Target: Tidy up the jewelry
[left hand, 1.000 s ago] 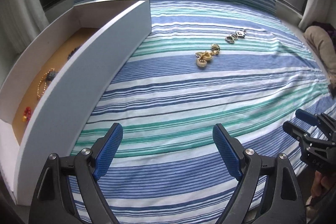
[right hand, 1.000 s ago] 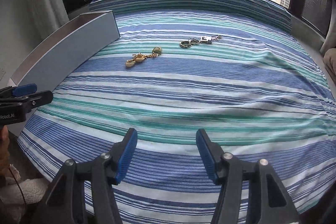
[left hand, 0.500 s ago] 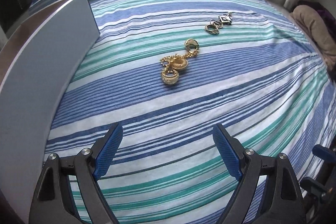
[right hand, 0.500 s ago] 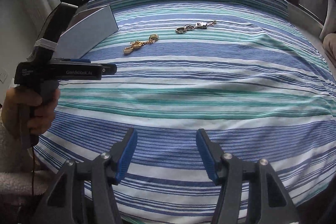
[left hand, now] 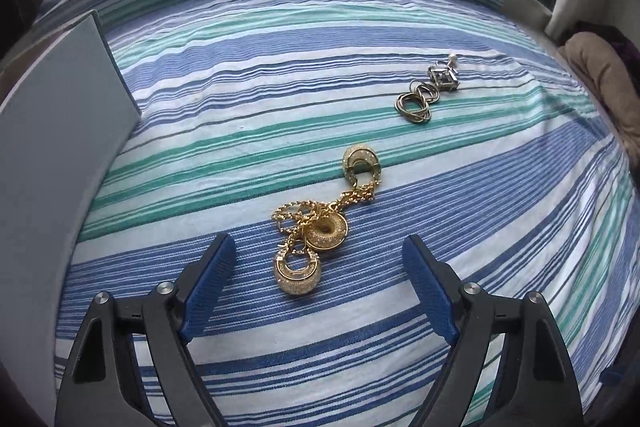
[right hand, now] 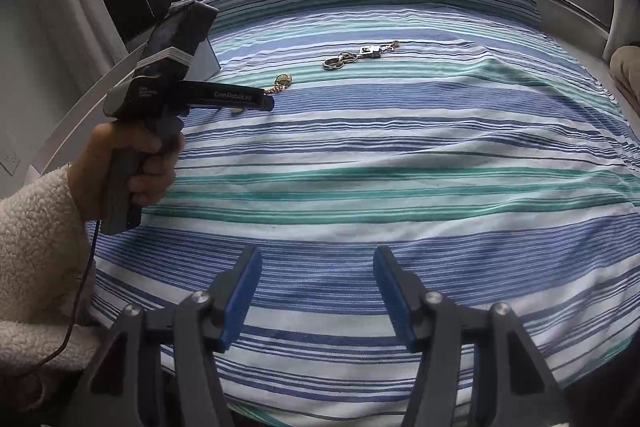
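Lying on the striped bedspread (left hand: pixel 240 107), the gold cluster (left hand: pixel 316 223) sits just ahead of the left gripper (left hand: pixel 316 255), between its two blue pads (left hand: pixel 208 279), which stand wide apart and hold nothing. Chain links tangle three chunky pavé rings together; it looks light, limp in the chain and hard in the rings, likely to slide or dangle unevenly if lifted by one end. A pinch across the middle ring, where the chain bunches, seems the safest hold, since the soft bedding should give under the pads. Beyond the cluster, farther from the gripper and to its right, lies the silver set (left hand: pixel 426 95) of thin rings and a cube charm, well apart. The box (left hand: pixel 56 131) stands left of the cluster. The right gripper (right hand: pixel 318 291) hovers wide and empty near the bed's edge, far short of the cluster.

Compared with half a second ago, the left gripper has closed in: the cluster has gone from well ahead to between the pads, and less of the box shows.
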A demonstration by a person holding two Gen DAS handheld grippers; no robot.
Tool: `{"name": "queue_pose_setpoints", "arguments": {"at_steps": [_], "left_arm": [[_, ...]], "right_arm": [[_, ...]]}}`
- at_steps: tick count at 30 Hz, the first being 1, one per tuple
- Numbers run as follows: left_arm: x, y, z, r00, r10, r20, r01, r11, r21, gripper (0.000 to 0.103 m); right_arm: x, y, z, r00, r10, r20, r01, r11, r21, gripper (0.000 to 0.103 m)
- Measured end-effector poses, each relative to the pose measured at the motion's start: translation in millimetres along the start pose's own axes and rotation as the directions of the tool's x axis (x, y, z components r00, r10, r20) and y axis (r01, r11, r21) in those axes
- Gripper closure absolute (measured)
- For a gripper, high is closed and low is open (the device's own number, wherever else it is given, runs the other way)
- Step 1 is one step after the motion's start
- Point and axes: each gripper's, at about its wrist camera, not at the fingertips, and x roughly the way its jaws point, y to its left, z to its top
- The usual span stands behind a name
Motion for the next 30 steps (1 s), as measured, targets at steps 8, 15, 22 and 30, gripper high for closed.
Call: {"name": "queue_pose_setpoints", "arguments": {"at_steps": [8, 15, 22, 30], "left_arm": [[0, -10, 15, 0.999, 0.037, 0.021, -0.038, 0.998, 0.049, 0.088], [-21, -7, 5, 0.999, 0.034, 0.004, -0.034, 0.998, 0.058, 0.097], [-54, 10, -19, 1.000, 0.003, 0.000, -0.003, 1.000, 0.007, 0.101], [-92, 36, -64, 1.000, -0.020, -0.011, 0.019, 0.999, -0.033, 0.101]], "right_arm": [[-4, -6, 2, 1.000, -0.009, 0.009, 0.008, 1.000, 0.027, 0.044], [-1, -10, 4, 1.000, -0.004, -0.002, 0.004, 0.999, 0.045, 0.044], [4, -16, 9, 1.000, 0.017, -0.015, -0.016, 0.998, 0.064, 0.044], [11, -23, 23, 0.997, 0.040, -0.060, -0.035, 0.997, 0.072, 0.044]]}}
